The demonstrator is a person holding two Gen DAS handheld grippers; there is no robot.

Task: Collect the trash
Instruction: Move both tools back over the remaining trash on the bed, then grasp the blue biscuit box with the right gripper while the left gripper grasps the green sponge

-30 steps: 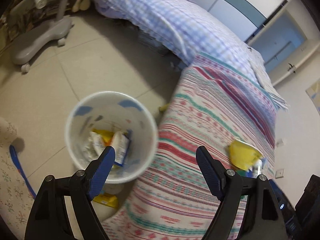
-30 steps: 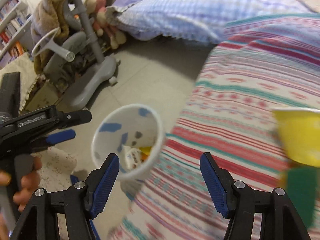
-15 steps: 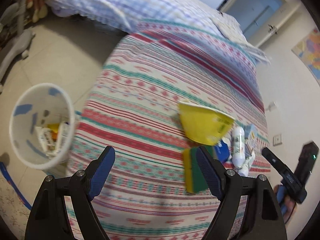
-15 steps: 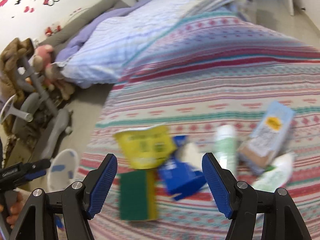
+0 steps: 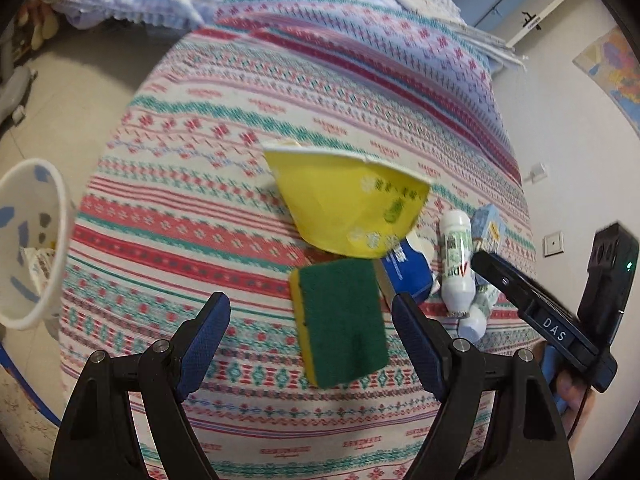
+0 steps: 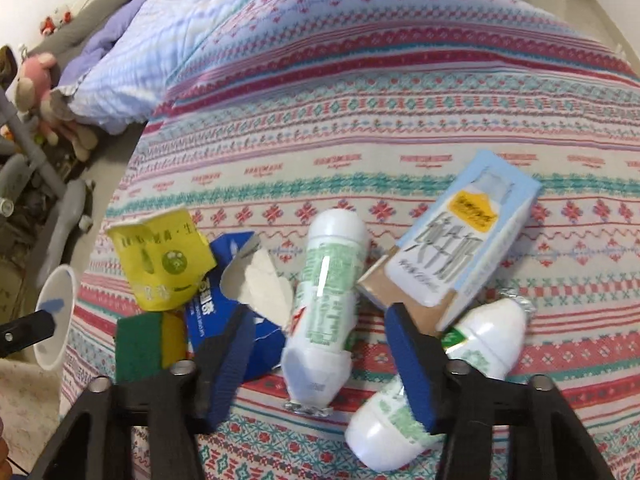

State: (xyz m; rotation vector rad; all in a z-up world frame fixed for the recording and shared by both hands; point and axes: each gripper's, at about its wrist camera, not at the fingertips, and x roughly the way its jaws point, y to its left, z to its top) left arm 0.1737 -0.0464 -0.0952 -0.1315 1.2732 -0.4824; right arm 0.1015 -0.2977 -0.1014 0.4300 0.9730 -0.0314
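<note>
Trash lies in a pile on the striped bedspread (image 5: 240, 184). In the left wrist view my left gripper (image 5: 312, 332) is open above a green and yellow sponge (image 5: 340, 320), apart from it. A crushed yellow cup (image 5: 348, 204) lies just beyond the sponge. In the right wrist view my right gripper (image 6: 320, 360) hangs over a white bottle (image 6: 324, 300). Its jaws are closing with the bottle's lower end between them, and gaps still show on both sides. A second white bottle (image 6: 488, 340), a light blue box (image 6: 460, 248) and a torn blue carton (image 6: 216, 316) lie around it.
A white bin (image 5: 28, 240) with trash inside stands on the floor left of the bed, also in the right wrist view as the bin (image 6: 56, 320). A checked quilt (image 6: 160, 40) covers the far bed. Plush toys and a grey chair base (image 6: 68, 208) are far left. A hand holds the right gripper's black frame (image 5: 552, 320).
Both views have swung from the bin on the floor across to the trash pile on the bed. The right jaws have narrowed around the white bottle. The left jaws keep the same width.
</note>
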